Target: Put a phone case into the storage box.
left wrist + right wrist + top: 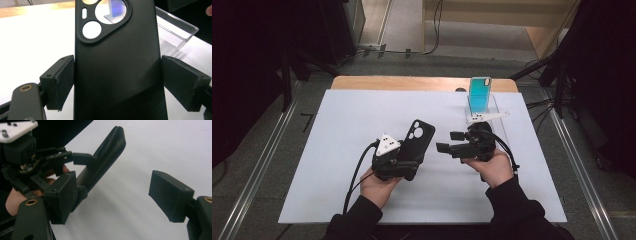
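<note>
Just left of centre in the high view, the left gripper (408,159) clamped the black phone case (416,140) by its side edges, tilted upright. The right gripper (451,141) stood beside it, jaws wide and empty. A soft case could bow or slip from that edge-only pinch, and a misjudged right approach might knock it loose.
</note>
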Motion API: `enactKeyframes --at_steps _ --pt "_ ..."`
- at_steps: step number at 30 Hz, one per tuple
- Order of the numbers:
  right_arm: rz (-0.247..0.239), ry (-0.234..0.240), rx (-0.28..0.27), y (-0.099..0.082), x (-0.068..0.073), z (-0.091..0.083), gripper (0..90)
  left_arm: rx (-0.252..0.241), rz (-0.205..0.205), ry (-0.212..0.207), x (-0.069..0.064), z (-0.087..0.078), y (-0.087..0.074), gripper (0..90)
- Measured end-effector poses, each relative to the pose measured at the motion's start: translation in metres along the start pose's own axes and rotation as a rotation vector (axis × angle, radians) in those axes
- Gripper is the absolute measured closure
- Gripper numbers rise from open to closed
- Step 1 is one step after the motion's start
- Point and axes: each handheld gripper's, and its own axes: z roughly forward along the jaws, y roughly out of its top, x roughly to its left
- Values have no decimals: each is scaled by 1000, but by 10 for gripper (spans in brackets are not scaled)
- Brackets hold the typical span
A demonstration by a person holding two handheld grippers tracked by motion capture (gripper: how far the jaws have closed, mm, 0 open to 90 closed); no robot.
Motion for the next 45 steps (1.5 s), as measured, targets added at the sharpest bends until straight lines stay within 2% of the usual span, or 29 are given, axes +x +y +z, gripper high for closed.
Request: enactKeyframes --at_steps 6,15,17,22,27,30,32,33,36,39,45 --pt "19 4 -9 8 -1 8 214 -34 -3 -22 -2 1 -3 148" --pt "32 5 -9 18 -1 20 217 -54 36 14 -5 2 -7 147" --pt "36 5 -12 19 -2 22 217 -65 29 15 -6 2 -8 147" --pt "50 10 -11 22 -3 29 221 -65 43 16 -8 3 -8 146" --pt "64 18 -4 24 -5 36 246 -66 34 13 -8 3 -8 145" --pt "92 28 -1 25 -6 40 322 -69 26 13 -8 3 -8 145" --pt "159 56 10 27 -8 42 366 -73 24 14 -8 3 -8 145" --pt "195 73 15 27 -10 43 420 -78 18 10 -9 3 -8 144" --pt "258 100 23 29 -13 43 558 -80 10 2 -9 2 -7 144" --pt "270 121 25 29 -14 42 674 -84 4 -5 -9 2 -7 143" --pt "284 165 16 30 -12 39 748 -84 -4 -21 -9 2 -7 140"
